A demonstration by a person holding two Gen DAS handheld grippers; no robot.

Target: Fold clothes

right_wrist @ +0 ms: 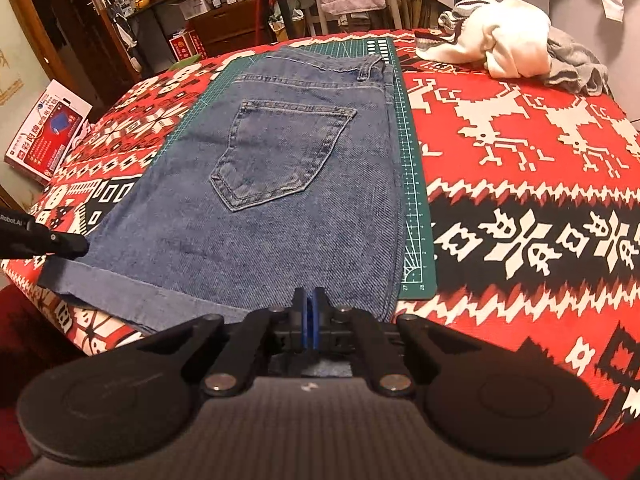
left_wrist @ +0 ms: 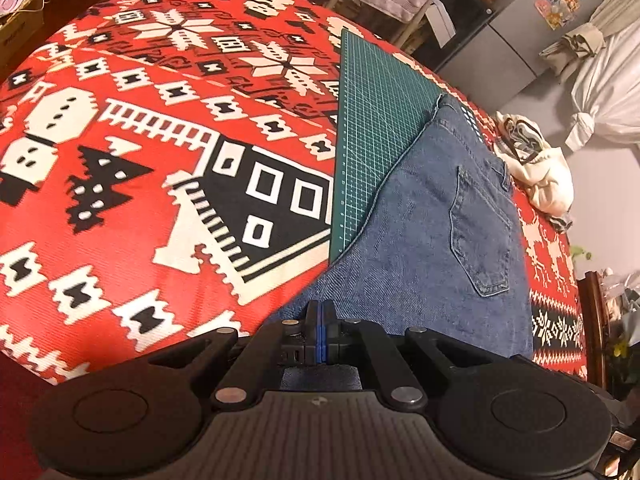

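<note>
We see the left gripper (left_wrist: 322, 307) and right gripper (right_wrist: 310, 295) clenched, apparently pinching the denim shorts (right_wrist: 280, 168) at lower centre.

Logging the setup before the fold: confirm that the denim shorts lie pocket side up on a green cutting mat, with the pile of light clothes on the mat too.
Not quite. The denim shorts do lie pocket side up on the green cutting mat, but the pile of light clothes sits off it, on the red patterned cloth. The right wrist view shows this.

Blue denim shorts (right_wrist: 276, 184), green gridded mat (right_wrist: 412, 200), red-white-black patterned blanket (right_wrist: 520, 208)
</note>
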